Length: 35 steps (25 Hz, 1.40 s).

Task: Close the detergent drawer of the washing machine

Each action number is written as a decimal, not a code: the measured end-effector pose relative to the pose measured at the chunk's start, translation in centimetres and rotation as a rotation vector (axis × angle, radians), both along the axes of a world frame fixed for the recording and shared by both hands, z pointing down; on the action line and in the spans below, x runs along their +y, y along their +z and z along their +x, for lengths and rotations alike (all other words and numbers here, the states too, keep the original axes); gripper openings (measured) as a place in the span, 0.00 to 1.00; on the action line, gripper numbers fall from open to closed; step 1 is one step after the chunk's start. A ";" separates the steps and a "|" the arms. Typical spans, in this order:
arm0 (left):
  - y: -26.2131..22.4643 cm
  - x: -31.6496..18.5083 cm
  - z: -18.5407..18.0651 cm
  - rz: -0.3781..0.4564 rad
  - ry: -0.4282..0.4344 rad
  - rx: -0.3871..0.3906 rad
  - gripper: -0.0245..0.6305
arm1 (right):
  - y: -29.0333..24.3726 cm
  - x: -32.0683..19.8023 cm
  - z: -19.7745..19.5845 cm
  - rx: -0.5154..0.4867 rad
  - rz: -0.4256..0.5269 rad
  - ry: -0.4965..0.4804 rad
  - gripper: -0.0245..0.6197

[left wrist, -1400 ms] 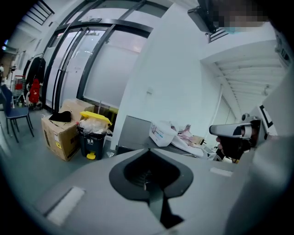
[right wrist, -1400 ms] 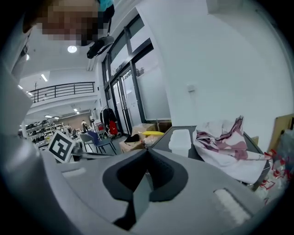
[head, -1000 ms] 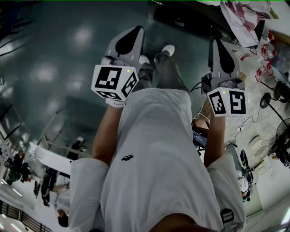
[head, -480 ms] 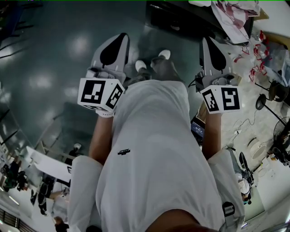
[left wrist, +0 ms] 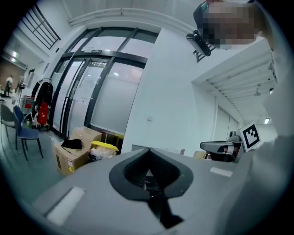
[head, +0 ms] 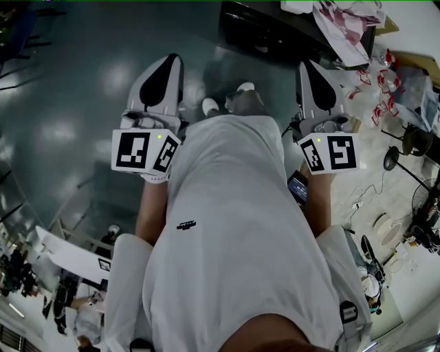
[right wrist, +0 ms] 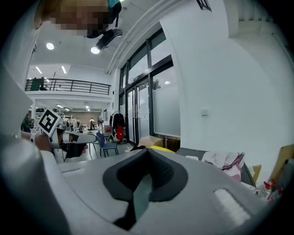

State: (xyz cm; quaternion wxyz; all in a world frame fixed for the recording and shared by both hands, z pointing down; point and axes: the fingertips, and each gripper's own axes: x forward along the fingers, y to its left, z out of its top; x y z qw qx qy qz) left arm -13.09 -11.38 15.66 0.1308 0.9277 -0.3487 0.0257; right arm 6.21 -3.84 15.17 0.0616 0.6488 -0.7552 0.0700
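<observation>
No washing machine or detergent drawer shows in any view. In the head view I look down at the person's white shirt [head: 234, 227] and shoes on a dark glossy floor. My left gripper [head: 170, 60] is held at the left of the torso and my right gripper [head: 306, 67] at the right of it, both pointing forward in the air. Each has its jaws brought together to a point with nothing between them. The left gripper [left wrist: 148, 158] view looks out at a white wall and glass doors. The right gripper [right wrist: 147, 156] view faces a hall with glass walls.
A dark cabinet [head: 275, 31] stands ahead, with crumpled cloth [head: 347, 20] on a surface to its right. Fans and cables [head: 412, 141] crowd the floor at the right. Cardboard boxes [left wrist: 76, 149] and a blue chair [left wrist: 23, 131] stand by the glass doors.
Both grippers have slid a little to the left in the head view and the dark cabinet has come further into sight. Jaws are unchanged.
</observation>
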 end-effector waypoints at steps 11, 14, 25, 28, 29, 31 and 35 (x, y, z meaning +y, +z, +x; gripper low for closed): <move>-0.9 0.9 -0.7 0.033 -0.003 0.005 0.07 | -0.2 1.0 0.2 0.003 0.010 0.034 0.03; -0.6 1.2 -1.0 0.029 -0.002 0.004 0.07 | -0.1 1.8 0.8 -0.036 0.013 0.075 0.03; -0.4 1.8 -1.3 0.030 0.010 0.005 0.07 | -0.3 2.5 0.0 -0.007 0.034 0.080 0.03; -0.2 2.0 -1.4 0.025 0.008 0.006 0.07 | -0.3 2.8 0.1 -0.006 0.034 0.089 0.03; -0.2 2.0 -1.4 0.025 0.008 0.007 0.07 | -0.2 2.8 0.2 -0.004 0.030 0.087 0.03; -0.1 1.8 -1.4 0.026 0.012 0.007 0.07 | -0.1 2.7 0.0 -0.001 0.024 0.085 0.03; -0.1 1.7 -1.6 0.017 0.024 0.007 0.07 | -0.4 2.7 -0.8 0.017 0.027 0.070 0.03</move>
